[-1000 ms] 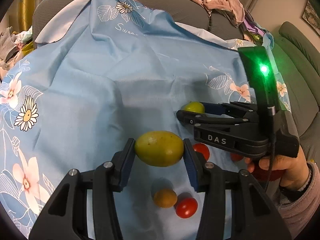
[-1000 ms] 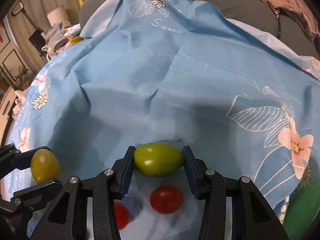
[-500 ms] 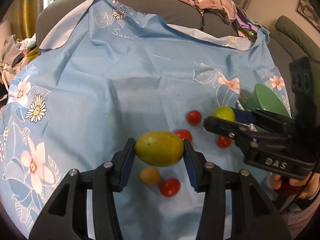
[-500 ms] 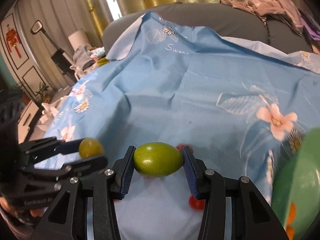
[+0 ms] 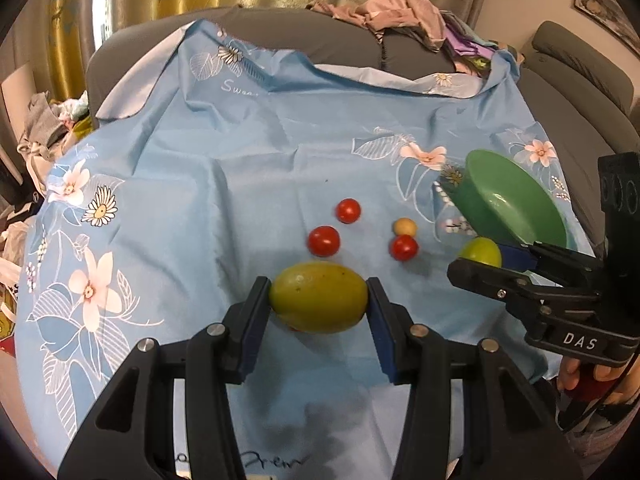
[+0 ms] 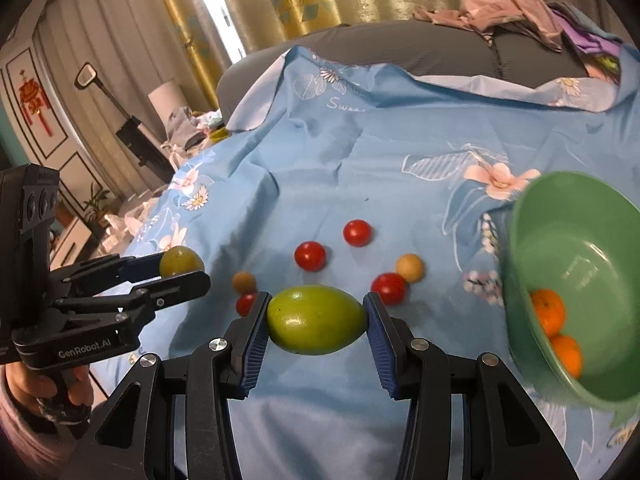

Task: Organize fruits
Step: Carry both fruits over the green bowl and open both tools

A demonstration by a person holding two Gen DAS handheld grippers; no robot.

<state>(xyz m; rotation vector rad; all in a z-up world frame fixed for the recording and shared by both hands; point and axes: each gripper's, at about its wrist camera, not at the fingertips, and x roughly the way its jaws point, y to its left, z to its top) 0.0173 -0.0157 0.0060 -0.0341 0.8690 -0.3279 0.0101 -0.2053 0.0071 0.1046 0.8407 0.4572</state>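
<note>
While both fruits hang above the blue floral cloth, the left gripper has its fingers clenched on a yellow-green fruit, and the right gripper clamps a green fruit. Right of them sits the green bowl with what look like two oranges; cherry tomatoes lie left of the bowl.

In the right wrist view, a tilted green plastic bowl stands at three o'clock, two oranges low inside it and bare room above them. Small red cherry tomatoes dot the blue floral cloth at twelve; farther up, the cloth lies open. The left claw crowds nine o'clock.
</note>
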